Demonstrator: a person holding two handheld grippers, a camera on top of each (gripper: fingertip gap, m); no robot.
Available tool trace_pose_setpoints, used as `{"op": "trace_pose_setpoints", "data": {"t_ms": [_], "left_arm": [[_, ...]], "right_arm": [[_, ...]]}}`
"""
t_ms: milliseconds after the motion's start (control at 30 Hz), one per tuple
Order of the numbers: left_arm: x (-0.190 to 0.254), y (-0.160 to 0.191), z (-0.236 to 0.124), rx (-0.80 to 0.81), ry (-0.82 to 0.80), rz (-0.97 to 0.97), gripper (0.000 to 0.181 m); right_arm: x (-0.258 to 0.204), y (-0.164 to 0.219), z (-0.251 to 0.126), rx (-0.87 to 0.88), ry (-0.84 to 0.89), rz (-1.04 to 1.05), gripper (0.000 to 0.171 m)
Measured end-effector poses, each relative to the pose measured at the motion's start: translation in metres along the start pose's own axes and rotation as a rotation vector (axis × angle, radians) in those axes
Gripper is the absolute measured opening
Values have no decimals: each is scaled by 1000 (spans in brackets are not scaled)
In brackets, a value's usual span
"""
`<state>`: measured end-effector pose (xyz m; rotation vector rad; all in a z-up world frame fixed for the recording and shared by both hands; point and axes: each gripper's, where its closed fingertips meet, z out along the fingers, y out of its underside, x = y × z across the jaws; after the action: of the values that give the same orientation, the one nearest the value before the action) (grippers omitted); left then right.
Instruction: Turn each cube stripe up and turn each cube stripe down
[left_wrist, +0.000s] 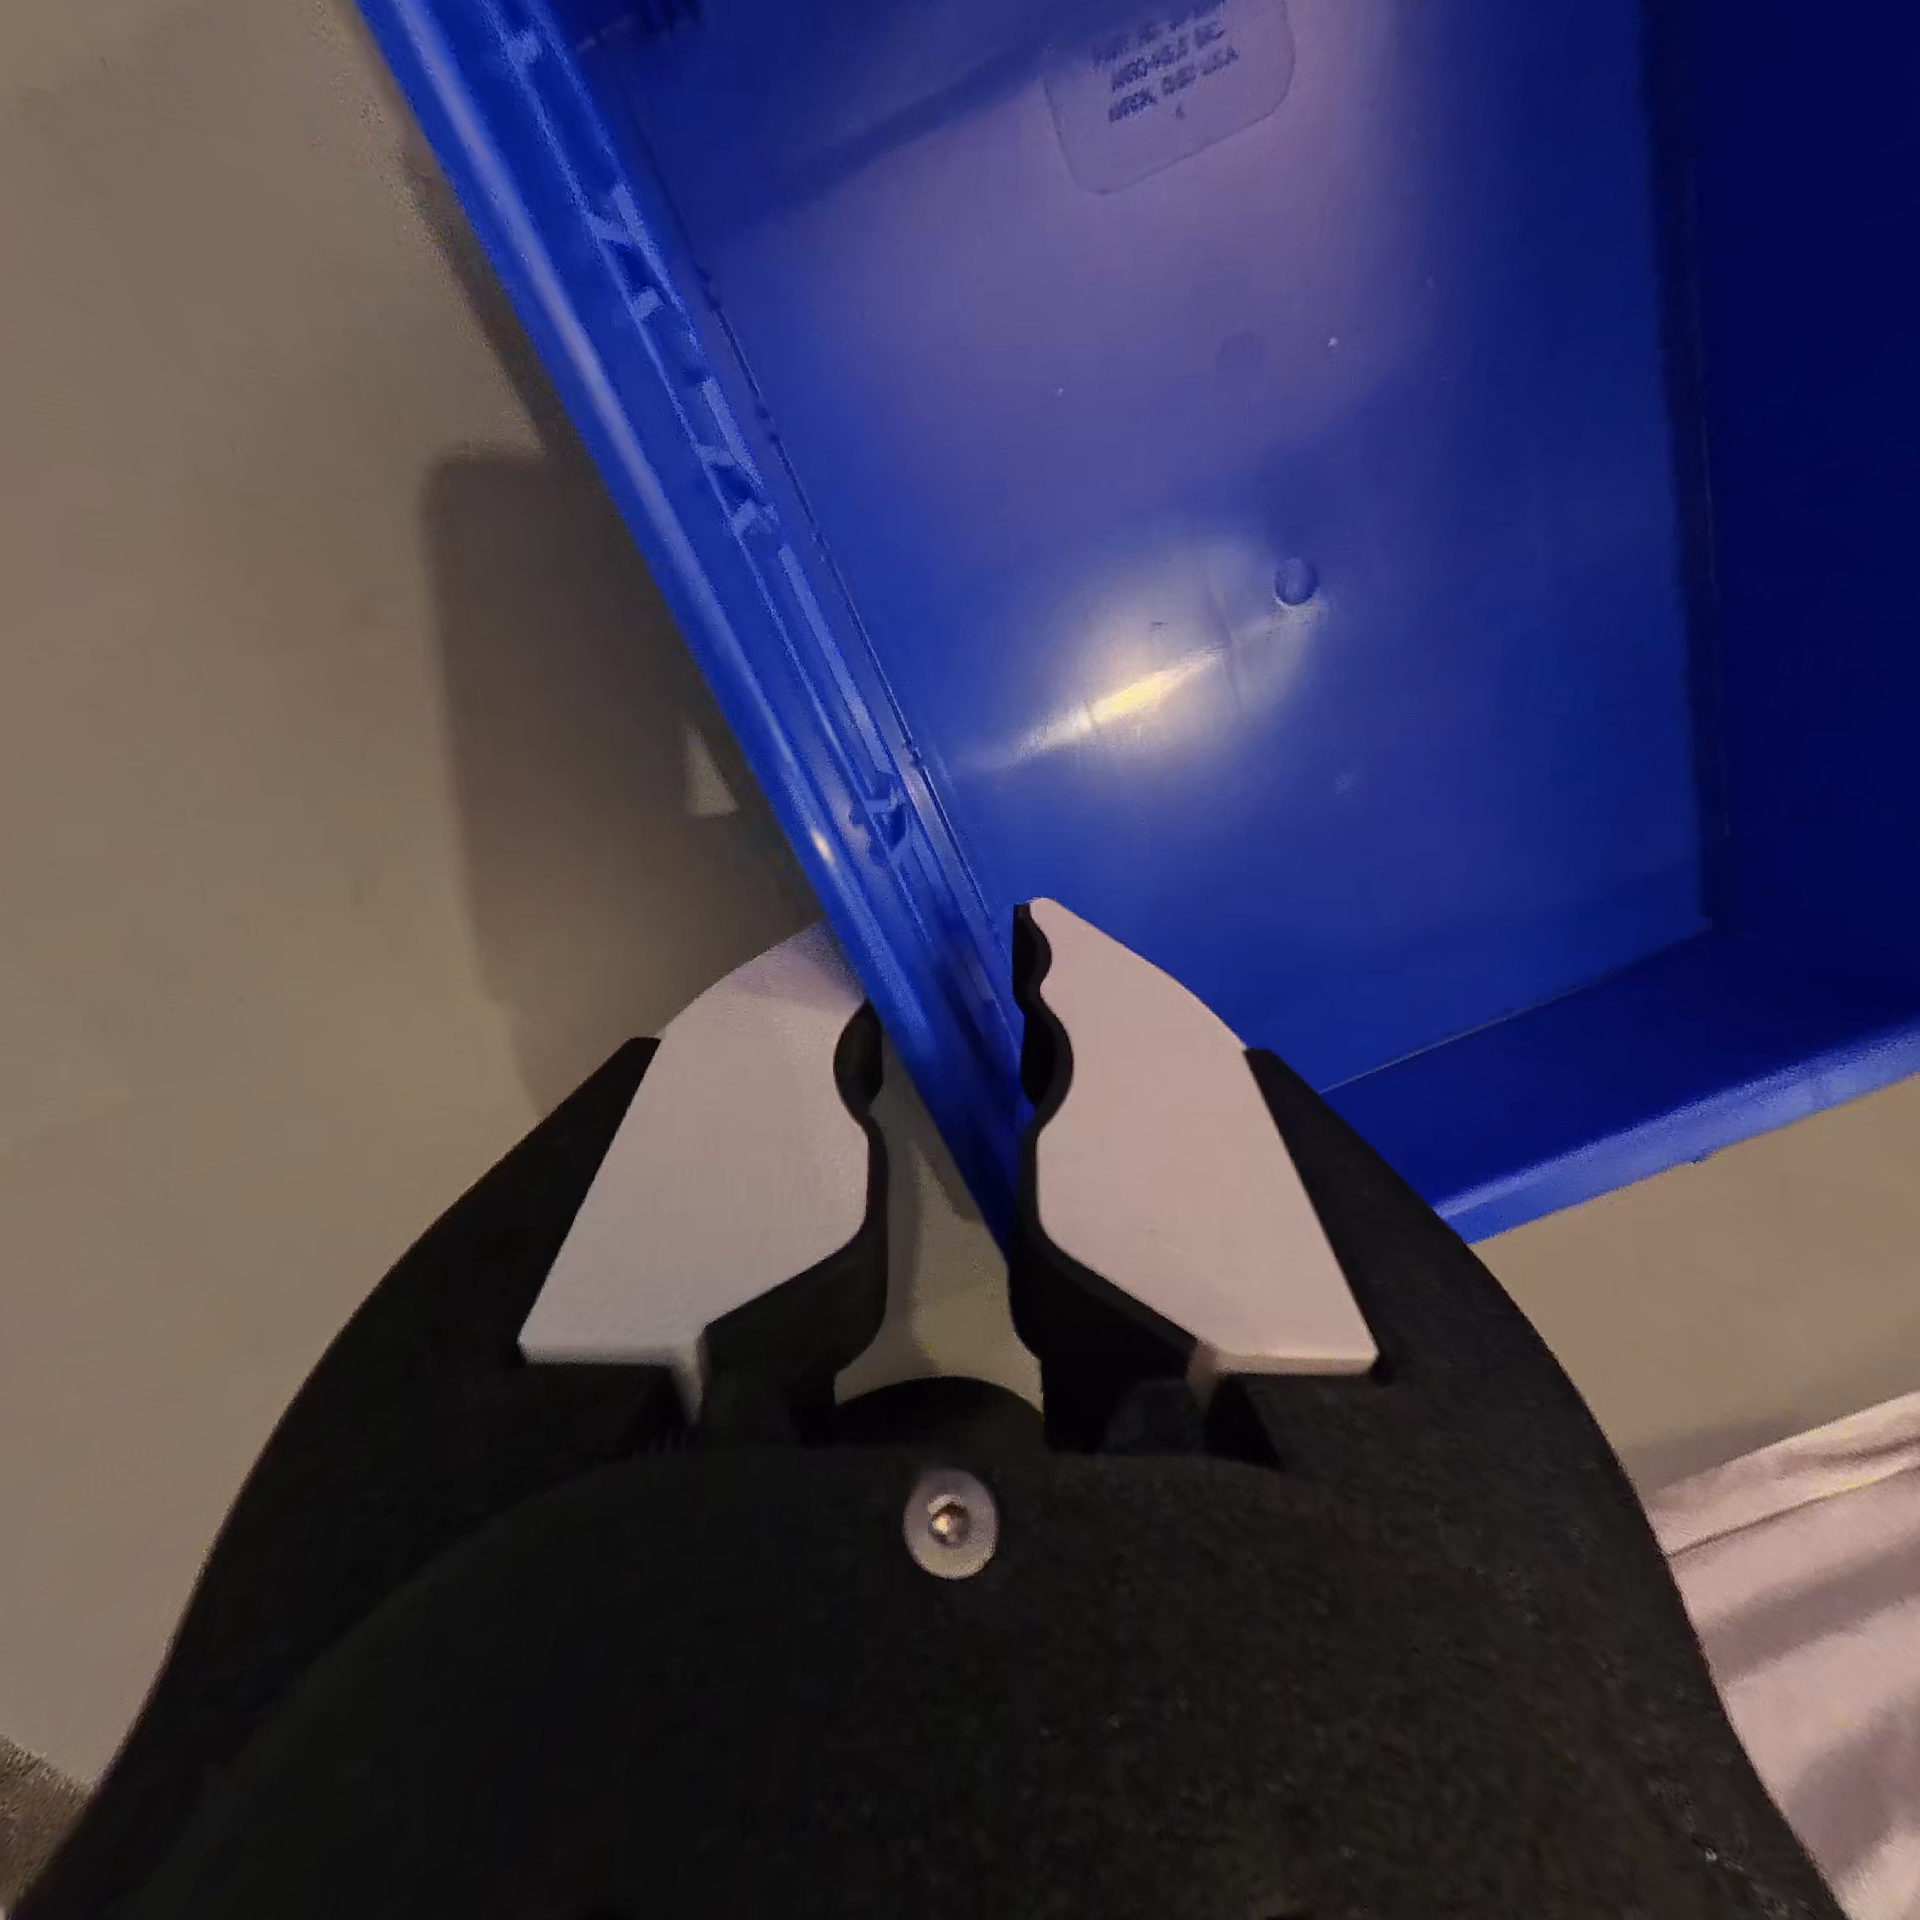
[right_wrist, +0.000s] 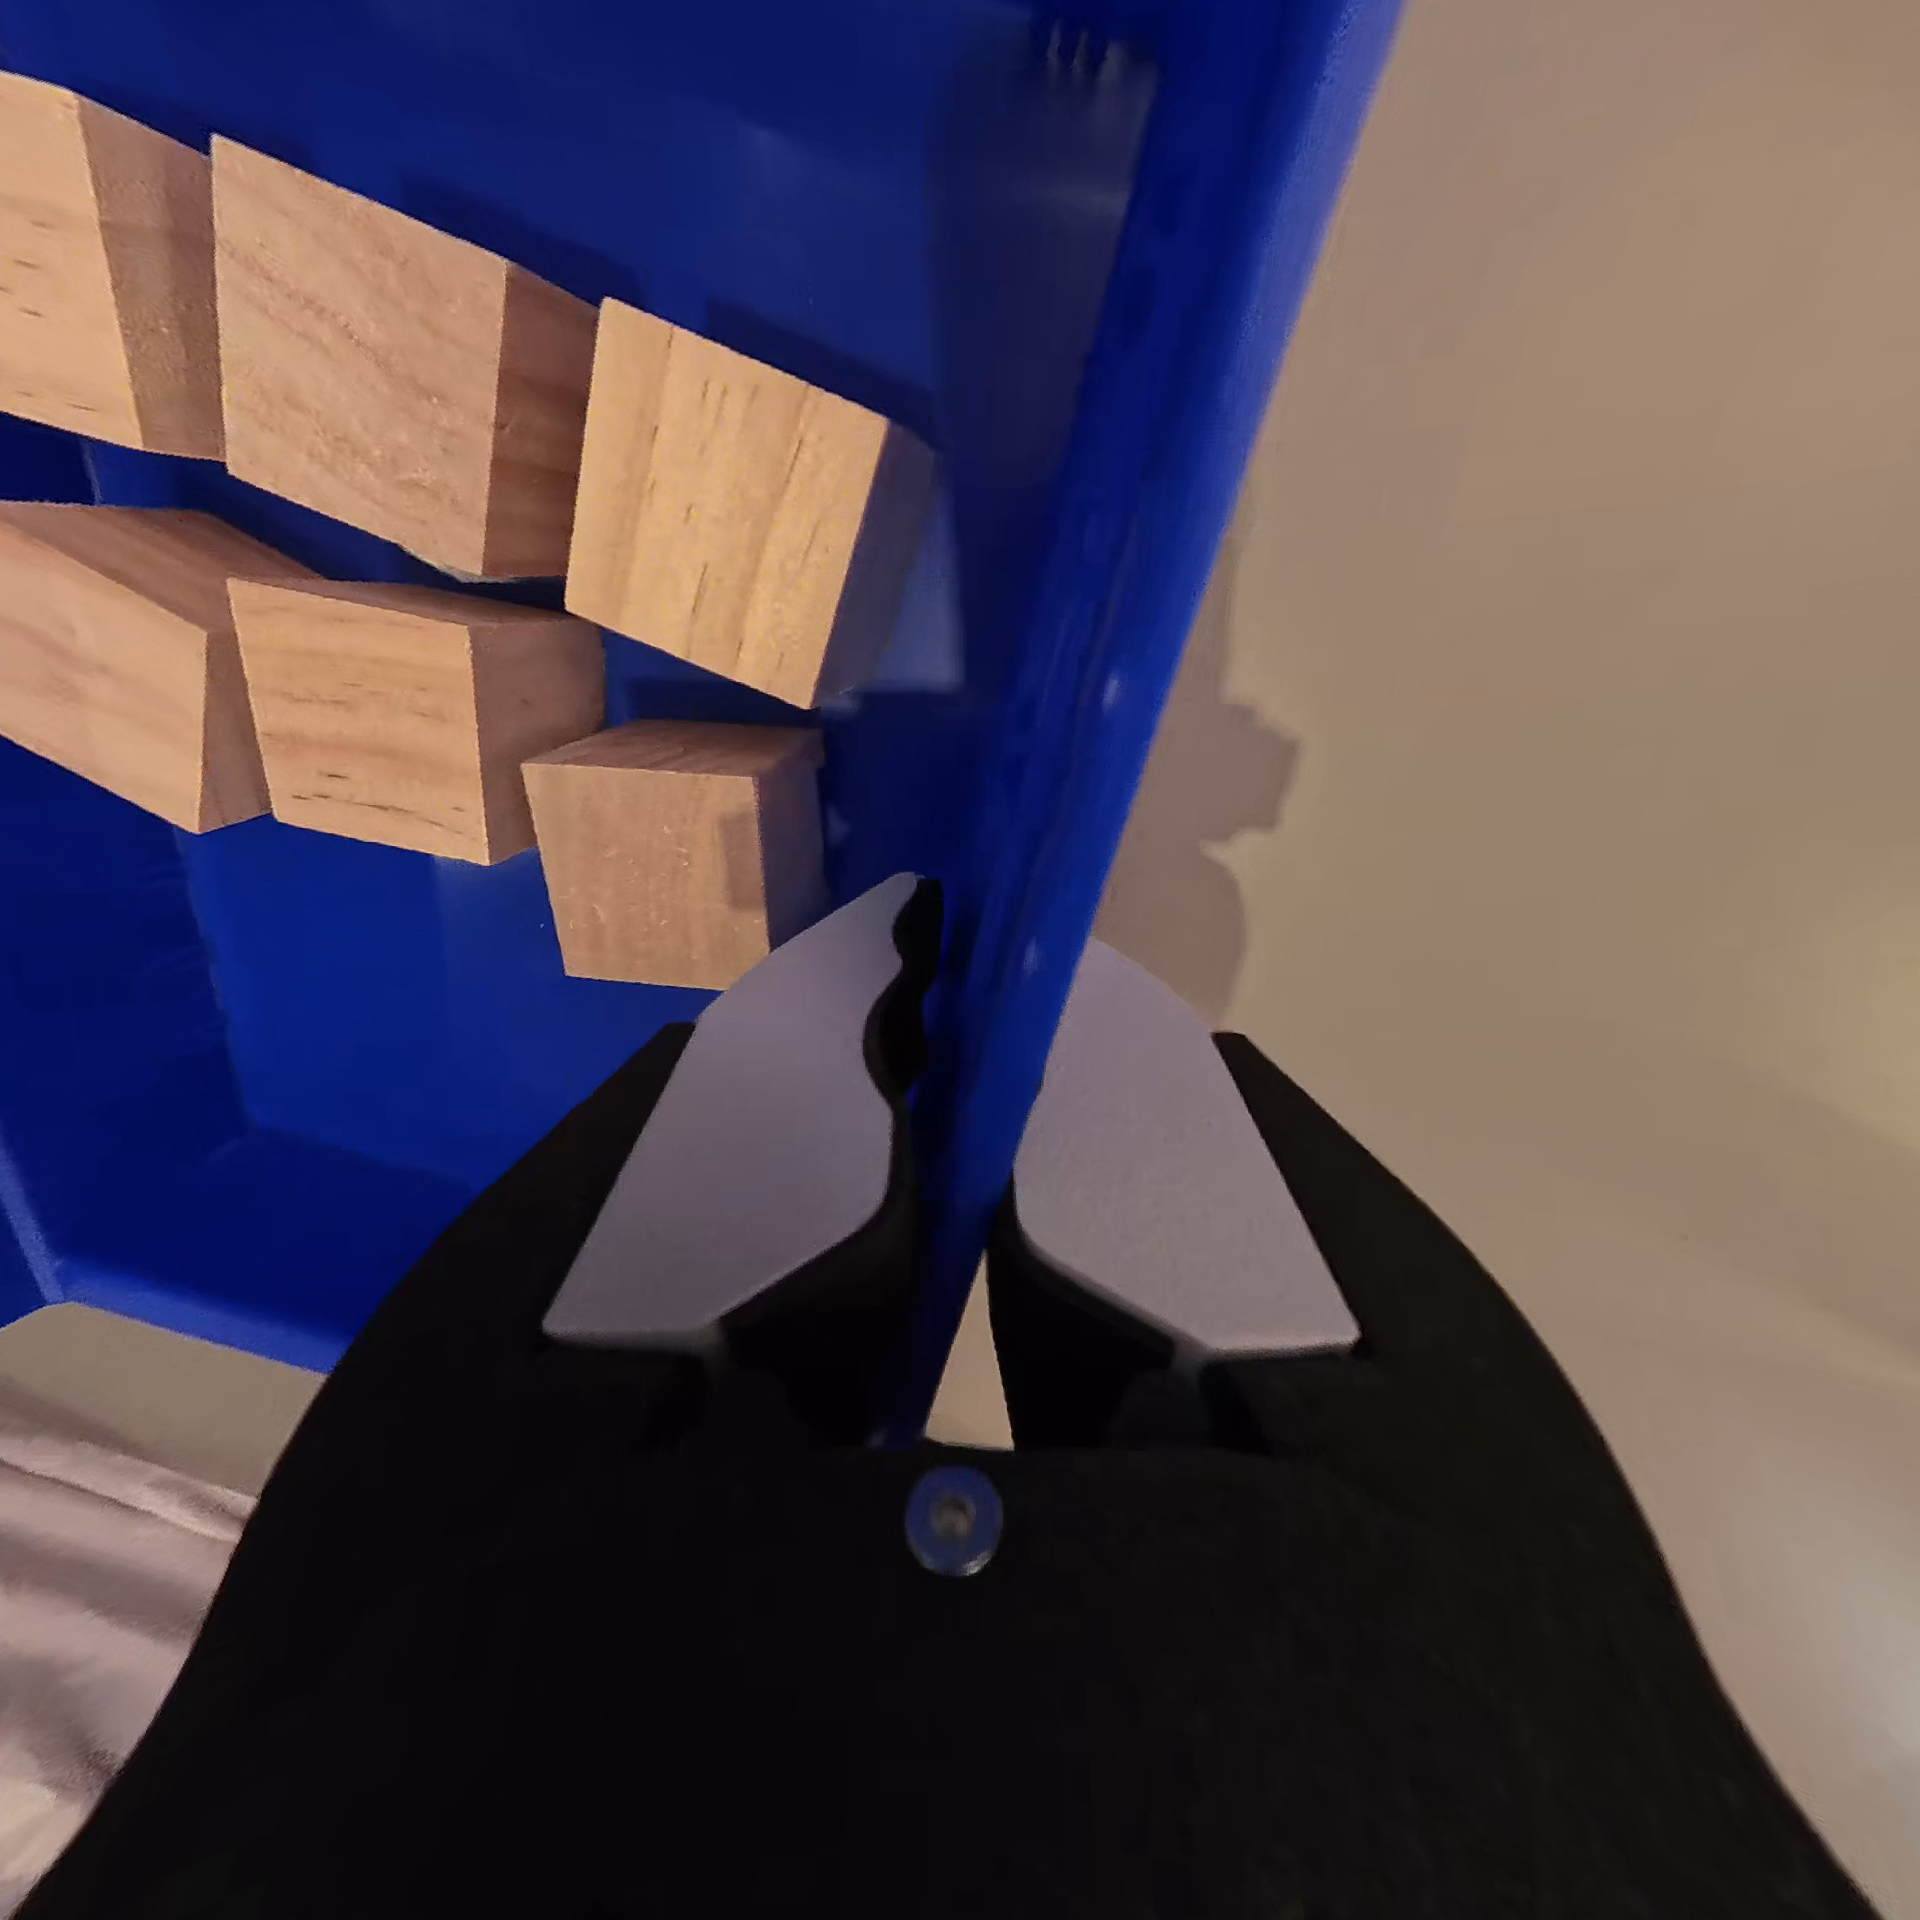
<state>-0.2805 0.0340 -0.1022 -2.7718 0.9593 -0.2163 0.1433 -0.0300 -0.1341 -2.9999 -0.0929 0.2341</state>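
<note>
A blue plastic bin (left_wrist: 1299, 852) sits on a beige surface. My left gripper (left_wrist: 935, 945) is shut on the bin's left wall, one finger (left_wrist: 748, 1122) outside and one inside. The bin floor in this view is bare. In the right wrist view my right gripper (right_wrist: 1003, 925) is shut on the bin's right wall (right_wrist: 1091, 520), one finger (right_wrist: 790, 1101) inside. Several plain wooden cubes lie in two rows inside; the nearest cube (right_wrist: 665, 852) is just beyond my inner finger, with another (right_wrist: 717, 499) behind it. No stripe shows on any visible face.
The beige tabletop (left_wrist: 260, 727) runs along the bin's left side and also along its right side (right_wrist: 1558, 623). A pale cloth (left_wrist: 1818, 1621) lies near the bin's front edge and shows in the right wrist view (right_wrist: 94, 1621) too.
</note>
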Motion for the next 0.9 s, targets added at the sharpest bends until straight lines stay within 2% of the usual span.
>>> {"op": "trace_pose_setpoints", "data": {"t_ms": [200, 533, 900], "left_arm": [[-10, 12, -34, 20, -3, 37, 44], [-26, 19, -94, 196, 1, 5, 40], [-44, 29, -119, 274, 30, -38, 38]], "right_arm": [[8, -3, -1, -6, -20, -56, 8], [30, -1, -5, -74, -17, -257, 6], [31, 1, -19, -52, -11, -273, 5]]}}
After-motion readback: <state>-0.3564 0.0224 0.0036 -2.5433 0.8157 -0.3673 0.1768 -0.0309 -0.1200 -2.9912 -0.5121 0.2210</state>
